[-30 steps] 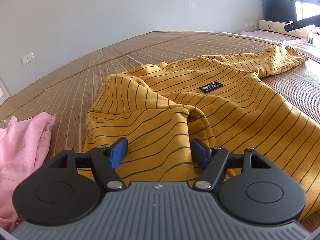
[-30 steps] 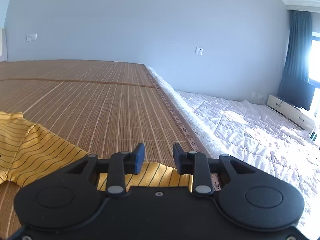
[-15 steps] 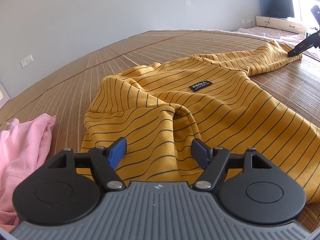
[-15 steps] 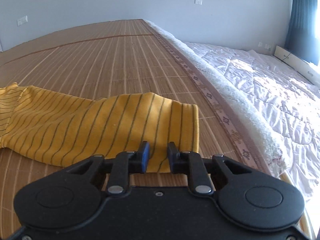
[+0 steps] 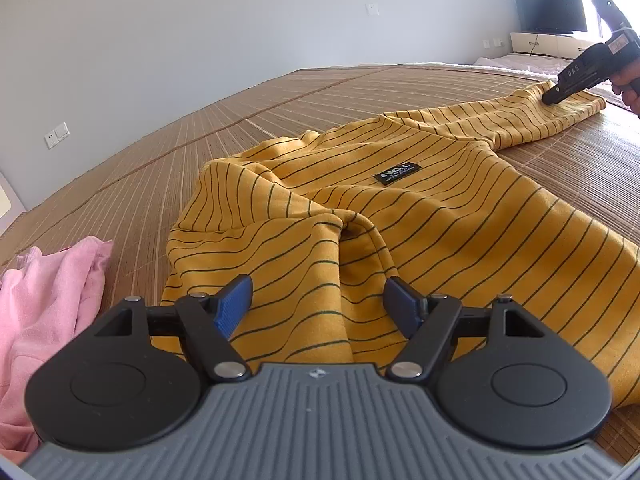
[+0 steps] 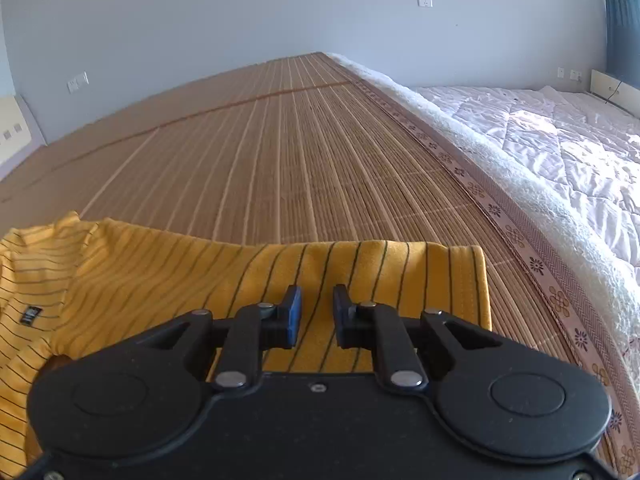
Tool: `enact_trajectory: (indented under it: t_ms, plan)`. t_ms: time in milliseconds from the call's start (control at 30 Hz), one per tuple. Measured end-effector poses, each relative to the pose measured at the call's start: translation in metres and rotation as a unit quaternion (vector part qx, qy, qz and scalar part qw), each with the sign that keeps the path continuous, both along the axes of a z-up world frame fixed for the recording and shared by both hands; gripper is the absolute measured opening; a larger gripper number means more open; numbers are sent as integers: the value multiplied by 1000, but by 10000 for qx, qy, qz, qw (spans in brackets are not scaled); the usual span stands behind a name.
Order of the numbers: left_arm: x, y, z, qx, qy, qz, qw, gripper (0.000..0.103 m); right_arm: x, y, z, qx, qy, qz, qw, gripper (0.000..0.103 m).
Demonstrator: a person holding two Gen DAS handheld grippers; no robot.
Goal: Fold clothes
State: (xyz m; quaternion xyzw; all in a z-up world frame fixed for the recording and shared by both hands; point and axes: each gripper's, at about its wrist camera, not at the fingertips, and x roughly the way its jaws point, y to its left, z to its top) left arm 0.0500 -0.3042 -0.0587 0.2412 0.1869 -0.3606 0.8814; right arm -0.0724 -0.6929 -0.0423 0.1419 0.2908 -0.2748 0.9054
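Observation:
A yellow sweatshirt (image 5: 440,208) with thin dark stripes and a small black label (image 5: 398,173) lies spread on the bamboo mat (image 6: 300,140). My left gripper (image 5: 316,292) is wide open just above a bunched fold at the garment's near edge. The far sleeve (image 5: 540,120) stretches out to the right. My right gripper (image 6: 317,300) is low over that sleeve's cuff end (image 6: 400,264). Its fingers stand a narrow gap apart, with striped fabric showing between them. In the left wrist view the right gripper (image 5: 550,100) touches the sleeve with its tip.
A crumpled pink garment (image 5: 44,312) lies on the mat to the left of the sweatshirt. A white quilt (image 6: 560,152) with a fluffy edge borders the mat on the right. A person's hand (image 5: 630,92) holds the right gripper. Bare mat extends beyond the sweatshirt.
My right gripper has come down onto the sleeve's cuff end, and its fingers have narrowed from wider apart. The left gripper has stayed open over the near fold.

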Motion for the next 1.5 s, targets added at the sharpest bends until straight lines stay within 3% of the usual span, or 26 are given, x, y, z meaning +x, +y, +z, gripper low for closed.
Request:
enact_trajectory:
  t_ms: [133,200,333,400,533,667,733,800,833,900,1033,1100,1133,1167,1367,1500]
  plan:
    - [1,1,-1,-26,-5,73,10000,81,-4,5,1,-840,845,-519,9915,13]
    - [1,1,-1,-19,-28,80,10000,81,-11,6,1,-929,848,-552,9905,15]
    - [-1,0,-1,-5,-76,94,9999,81,-15,18,8,-220,335,242,9989,16]
    - [-2,1,0,19,-121,94,9999,81,-13,29,6,-158,507,578,9969,16]
    - [-4,5,0,94,-155,93,9998,81,-28,29,5,-149,876,619,9941,16]
    - [-2,13,-2,42,-58,129,9999,81,-52,13,8,67,763,376,9964,16]
    - [-2,14,-3,33,-76,138,9999,81,-63,-1,12,112,530,55,9985,22]
    - [-2,13,-4,54,-109,127,9998,81,-73,-19,14,171,164,-561,9981,45]
    - [-1,12,-4,65,-126,117,9998,81,-79,-28,14,201,-19,-867,9960,45]
    - [0,12,-5,71,-143,110,9998,81,-84,-47,10,512,-337,-1218,9907,41]
    - [1,13,-6,71,-164,106,9998,81,-76,-71,-2,1128,-568,-1232,9843,39]
    - [1,13,-6,72,-175,104,9998,81,-73,-72,-2,1045,-663,-1229,9847,36]
    - [2,13,-7,72,-180,103,9998,82,-71,-72,-2,1011,-658,-1181,9857,28]
    - [2,13,-7,72,-186,102,9998,82,-70,-71,-1,948,-625,-1102,9874,8]
    - [2,11,-8,68,-200,59,9998,82,-74,-59,23,188,-846,-1315,9875,6]
    - [2,6,-8,105,-269,40,9996,82,-48,-52,12,-355,47,-1298,9909,13]
